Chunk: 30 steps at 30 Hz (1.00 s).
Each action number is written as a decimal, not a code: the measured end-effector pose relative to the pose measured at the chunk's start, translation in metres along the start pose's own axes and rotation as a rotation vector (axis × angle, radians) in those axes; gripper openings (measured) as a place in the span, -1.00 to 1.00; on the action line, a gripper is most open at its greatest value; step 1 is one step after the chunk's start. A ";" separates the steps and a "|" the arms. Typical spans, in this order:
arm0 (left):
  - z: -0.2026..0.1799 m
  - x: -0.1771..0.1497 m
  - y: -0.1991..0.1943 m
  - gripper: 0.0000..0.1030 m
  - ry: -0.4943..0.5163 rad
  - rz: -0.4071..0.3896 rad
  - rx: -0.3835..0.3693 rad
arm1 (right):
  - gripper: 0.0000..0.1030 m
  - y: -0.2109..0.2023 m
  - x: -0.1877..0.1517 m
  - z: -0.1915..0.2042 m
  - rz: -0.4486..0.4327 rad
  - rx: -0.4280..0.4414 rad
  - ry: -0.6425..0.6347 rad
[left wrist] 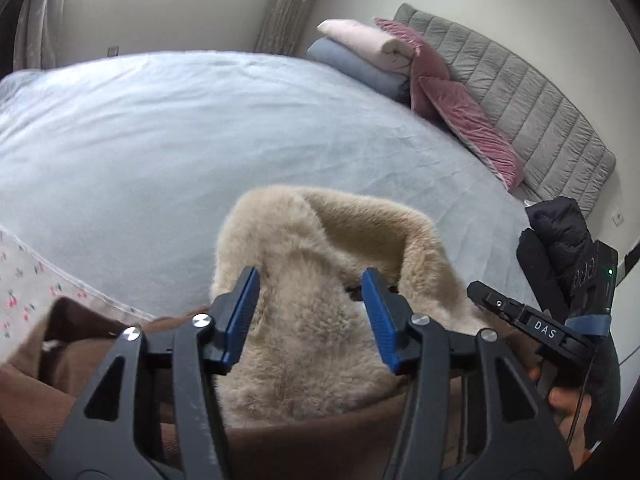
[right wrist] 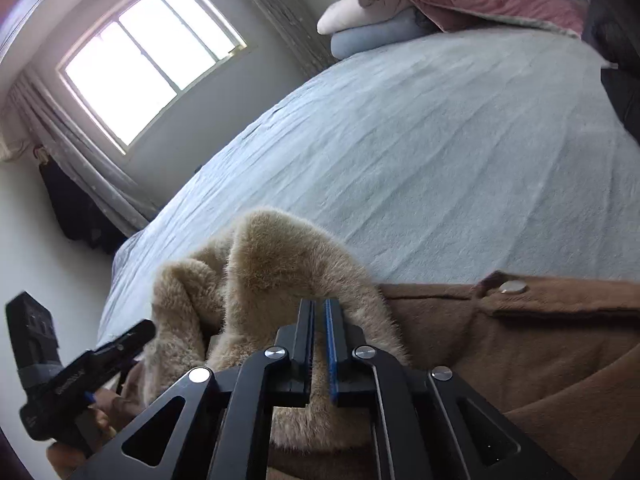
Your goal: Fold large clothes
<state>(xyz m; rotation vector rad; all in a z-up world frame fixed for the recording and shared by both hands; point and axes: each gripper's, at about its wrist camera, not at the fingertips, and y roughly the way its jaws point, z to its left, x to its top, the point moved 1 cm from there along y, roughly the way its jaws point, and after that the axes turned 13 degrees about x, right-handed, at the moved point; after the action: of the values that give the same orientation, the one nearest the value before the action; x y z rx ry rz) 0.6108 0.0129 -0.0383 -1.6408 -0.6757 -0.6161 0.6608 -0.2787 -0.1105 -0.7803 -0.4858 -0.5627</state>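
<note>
My landmark is the fur collar [left wrist: 316,280] of the brown coat [right wrist: 540,360], which lies at the near edge of the pale blue bed [left wrist: 200,140], bunched and standing up in a loose arch; the coat's cloth runs off from it toward me and out to the right, where a button [right wrist: 513,288] sits on a flap just right of the fur. My left gripper [left wrist: 312,312] hangs straight over the collar with its blue pads [left wrist: 244,308] standing apart, one on each side of the pile, and I see no fur pressed between them, so it holds nothing. My right gripper [right wrist: 319,336] points at the collar's right end, its jaws drawn almost together with only a thin slit left; fur fills the view behind that slit, but I cannot tell whether any of it is caught. The collar's long axis seems to run left to right across both of my grippers, so each one faces its own end, the left nearer the middle of the fur. I judge the next move turns on that: both must take the collar edge along this line before the coat can be spread flat away from me. The folded blankets [left wrist: 360,52] and the pink cushions [left wrist: 460,104] lie well beyond the collar, at the far end of the bed.
</note>
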 end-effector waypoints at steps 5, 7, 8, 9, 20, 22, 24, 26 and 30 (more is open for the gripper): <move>-0.010 -0.011 0.017 0.07 0.077 0.060 0.009 | -0.39 0.003 -0.011 0.023 0.061 0.021 -0.083; -0.009 -0.031 0.062 0.07 0.088 0.176 0.133 | -0.32 0.028 -0.020 0.011 0.154 -0.039 -0.082; -0.009 -0.035 0.068 0.08 0.084 0.170 0.146 | -0.33 0.033 -0.027 0.003 0.168 -0.033 -0.072; -0.007 -0.035 0.060 0.10 0.079 0.138 0.148 | -0.33 0.031 -0.027 -0.001 0.146 -0.005 -0.055; 0.007 -0.052 -0.081 0.68 0.061 0.224 0.141 | 0.32 -0.148 -0.038 0.064 0.102 0.038 -0.171; 0.010 -0.065 -0.121 0.68 0.075 0.242 0.124 | 0.37 -0.191 -0.048 0.083 0.105 0.023 -0.202; 0.016 -0.076 -0.163 0.71 0.086 0.228 0.102 | 0.41 -0.240 -0.062 0.102 0.108 0.015 -0.241; 0.023 -0.085 -0.203 0.88 0.090 0.197 0.093 | 0.59 -0.282 -0.077 0.118 0.096 0.021 -0.271; 0.035 -0.111 -0.283 0.95 0.121 0.113 0.105 | 0.75 -0.362 -0.122 0.138 0.081 -0.009 -0.323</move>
<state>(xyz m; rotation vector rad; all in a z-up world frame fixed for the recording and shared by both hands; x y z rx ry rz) 0.3310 0.0747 0.0683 -1.5199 -0.5150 -0.5836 0.3135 -0.3482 0.0879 -0.9000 -0.7451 -0.3639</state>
